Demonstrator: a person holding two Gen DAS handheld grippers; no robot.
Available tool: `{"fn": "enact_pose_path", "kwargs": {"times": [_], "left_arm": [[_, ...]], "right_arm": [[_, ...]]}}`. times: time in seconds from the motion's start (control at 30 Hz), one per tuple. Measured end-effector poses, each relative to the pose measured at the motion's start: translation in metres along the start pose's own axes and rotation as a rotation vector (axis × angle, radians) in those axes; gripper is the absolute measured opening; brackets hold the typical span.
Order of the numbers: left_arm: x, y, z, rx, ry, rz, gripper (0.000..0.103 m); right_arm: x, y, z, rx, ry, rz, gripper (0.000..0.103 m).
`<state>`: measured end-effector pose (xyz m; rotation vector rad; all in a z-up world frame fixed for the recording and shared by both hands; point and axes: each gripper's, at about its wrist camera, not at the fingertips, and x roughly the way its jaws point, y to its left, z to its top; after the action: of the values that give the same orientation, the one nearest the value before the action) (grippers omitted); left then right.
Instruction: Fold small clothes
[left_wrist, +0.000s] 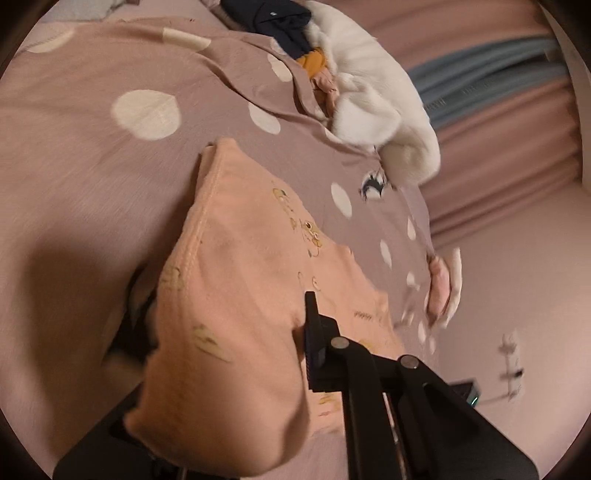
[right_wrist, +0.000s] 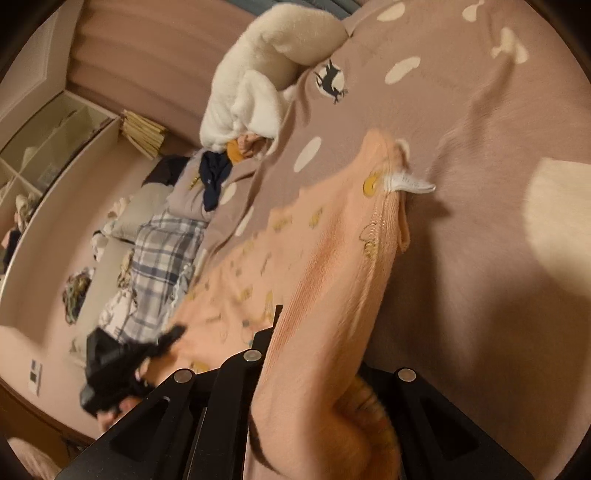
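The peach garment (left_wrist: 236, 295) hangs lifted over the bed (left_wrist: 92, 184), its long axis running from the cameras out toward the white plush toy (left_wrist: 373, 96). The left hand-held gripper (left_wrist: 258, 354) is clamped on one edge; the right hand-held gripper (right_wrist: 314, 350) is clamped on the other. A white label (right_wrist: 410, 183) sticks out sideways. Dark clothes (right_wrist: 216, 177) and a plaid cloth (right_wrist: 162, 254) lie beyond.

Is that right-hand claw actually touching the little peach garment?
Touching. In the right wrist view the peach garment drapes between the right gripper's fingers and bunches over them, with no gap visible.
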<state>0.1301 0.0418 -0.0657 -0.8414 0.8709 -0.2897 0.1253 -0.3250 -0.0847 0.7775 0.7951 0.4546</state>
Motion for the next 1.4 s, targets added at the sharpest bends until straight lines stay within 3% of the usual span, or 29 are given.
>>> {"fn": "enact_pose_path", "kwargs": {"times": [0.2, 0.3, 0.47, 0.57, 0.77, 0.93, 1.03, 1.2, 1.3, 1.4], "left_arm": [[-0.014, 0.021, -0.041, -0.017, 0.046, 0.036, 0.009], [-0.033, 0.029, -0.05, -0.035, 0.013, 0.051, 0.009], [-0.079, 0.039, -0.062, 0.0, -0.116, 0.167, 0.008], [-0.086, 0.049, -0.063, -0.017, -0.105, 0.148, 0.008], [-0.079, 0.037, -0.069, 0.116, -0.106, 0.247, 0.01], [-0.08, 0.041, -0.067, 0.159, -0.142, 0.285, 0.038], [-0.082, 0.054, -0.059, 0.107, -0.15, 0.243, 0.052], [-0.082, 0.063, -0.044, 0.067, -0.113, 0.244, 0.061], [-0.09, 0.062, -0.043, 0.102, -0.162, 0.243, 0.076], [-0.1, 0.067, -0.042, 0.112, -0.21, 0.21, 0.08]], "right_arm": [[-0.025, 0.013, -0.028, -0.059, 0.068, -0.132, 0.005], [-0.029, 0.017, -0.04, -0.055, 0.072, -0.16, 0.005], [-0.041, 0.017, -0.057, -0.044, 0.052, -0.259, 0.005], [-0.048, 0.007, -0.062, -0.001, 0.032, -0.269, 0.005], [-0.051, 0.015, -0.073, -0.019, 0.011, -0.371, 0.005], [-0.052, 0.022, -0.073, -0.047, 0.009, -0.405, 0.005], [-0.055, 0.023, -0.072, -0.036, 0.011, -0.414, 0.005], [-0.057, 0.036, -0.074, -0.061, -0.002, -0.473, 0.005], [-0.059, 0.042, -0.075, -0.064, -0.015, -0.503, 0.005], [-0.059, 0.044, -0.077, -0.07, -0.026, -0.534, 0.007]]}}
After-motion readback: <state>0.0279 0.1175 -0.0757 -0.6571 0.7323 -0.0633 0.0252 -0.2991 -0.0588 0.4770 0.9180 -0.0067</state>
